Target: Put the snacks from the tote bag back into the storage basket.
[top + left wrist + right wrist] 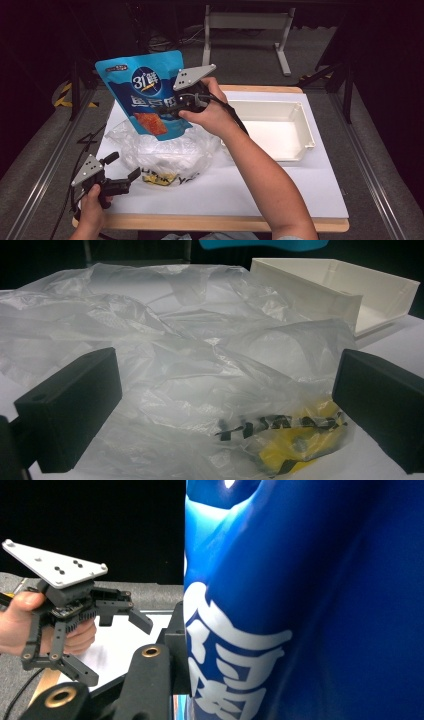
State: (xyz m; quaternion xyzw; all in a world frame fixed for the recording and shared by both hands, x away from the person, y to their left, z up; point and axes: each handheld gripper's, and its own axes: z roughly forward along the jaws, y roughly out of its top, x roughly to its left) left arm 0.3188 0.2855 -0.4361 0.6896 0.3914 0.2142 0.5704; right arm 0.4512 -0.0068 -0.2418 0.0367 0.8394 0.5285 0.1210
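My right tool (172, 106) is clamped on the edge of the blue snack pouch (145, 95), holding it upright in the air above the crumpled clear plastic bag (160, 152), which lies toward the desk's (280, 190) left edge. My left tool (122, 172) hangs with its jaws wide apart, empty, just before the bag near the front-left corner. The white tray (272, 127) sits toward the back-right corner.

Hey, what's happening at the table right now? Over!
Right gripper shut on blue snack pouch, held up above clear plastic bag. Left gripper open beside bag. White tray empty, way clear.
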